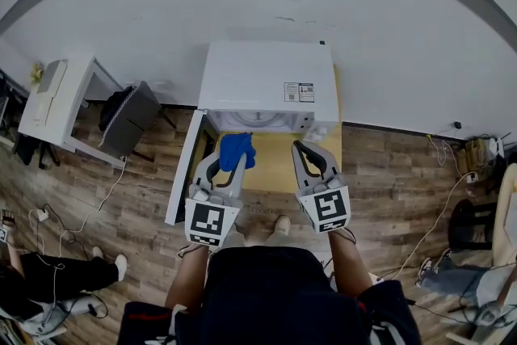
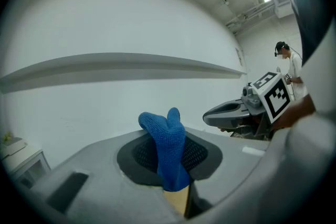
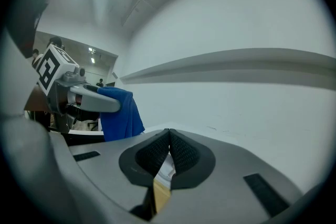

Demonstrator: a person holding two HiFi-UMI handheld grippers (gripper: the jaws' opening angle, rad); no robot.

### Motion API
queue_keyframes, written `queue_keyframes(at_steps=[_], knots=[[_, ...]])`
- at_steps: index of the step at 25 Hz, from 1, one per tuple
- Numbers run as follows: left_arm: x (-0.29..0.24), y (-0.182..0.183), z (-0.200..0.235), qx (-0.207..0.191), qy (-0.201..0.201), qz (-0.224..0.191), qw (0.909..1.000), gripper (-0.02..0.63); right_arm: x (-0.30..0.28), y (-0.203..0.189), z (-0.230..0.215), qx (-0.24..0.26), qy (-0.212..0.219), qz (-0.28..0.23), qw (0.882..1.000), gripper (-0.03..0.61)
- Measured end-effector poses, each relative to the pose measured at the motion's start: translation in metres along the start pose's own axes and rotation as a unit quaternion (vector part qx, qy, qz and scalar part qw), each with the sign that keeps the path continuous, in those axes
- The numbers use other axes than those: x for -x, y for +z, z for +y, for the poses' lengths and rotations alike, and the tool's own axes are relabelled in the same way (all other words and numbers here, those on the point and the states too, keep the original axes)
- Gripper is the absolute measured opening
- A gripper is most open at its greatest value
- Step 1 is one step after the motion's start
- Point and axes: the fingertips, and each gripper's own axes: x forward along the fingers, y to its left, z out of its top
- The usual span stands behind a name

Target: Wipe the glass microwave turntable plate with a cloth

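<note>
A blue cloth [image 1: 237, 149] is clamped between the closed jaws of the left gripper [image 1: 227, 166], and in the left gripper view the cloth [image 2: 165, 144] is seen standing up in a fold out of that gripper [image 2: 170, 161]. The jaws of the right gripper [image 3: 169, 152] are pressed together, and nothing is held between them. In the head view both grippers are held side by side in front of a white microwave [image 1: 266, 77], the right gripper [image 1: 312, 151] just beside the left but apart from it. The microwave is set on a yellow-topped desk [image 1: 279, 167], and its door [image 1: 184, 170] is swung open to the left. Inside the open cavity a pale curved rim [image 1: 260, 122] can be made out, which appears to be the glass turntable plate; it is not touched by the cloth or by either gripper. From the right gripper view the left gripper [image 3: 95, 100] is seen at the left with the cloth [image 3: 119, 114] hanging from it. A wood-plank floor [image 1: 388, 174] is seen round the desk.
</note>
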Motion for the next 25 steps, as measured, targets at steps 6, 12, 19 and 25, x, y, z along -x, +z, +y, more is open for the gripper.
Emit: queue_keyframes(at_steps=[6, 12, 19, 25], knots=[[0.004, -0.002, 0.019, -0.001, -0.033, -0.008, 0.9994, 0.064, -0.008, 0.008, 0.019, 0.0, -0.028, -0.001, 1.0, 0.009], [-0.003, -0.008, 0.026, 0.006, -0.063, -0.006, 0.998, 0.064, -0.014, 0.007, 0.024, 0.0, -0.051, 0.009, 0.999, 0.009], [-0.014, -0.015, 0.034, -0.003, -0.067, -0.006, 0.9977, 0.064, -0.026, -0.003, 0.025, 0.01, -0.039, 0.027, 0.999, 0.009], [-0.021, -0.029, 0.033, 0.009, -0.054, 0.004, 0.9985, 0.064, -0.037, -0.013, 0.026, 0.025, -0.013, 0.036, 0.999, 0.009]])
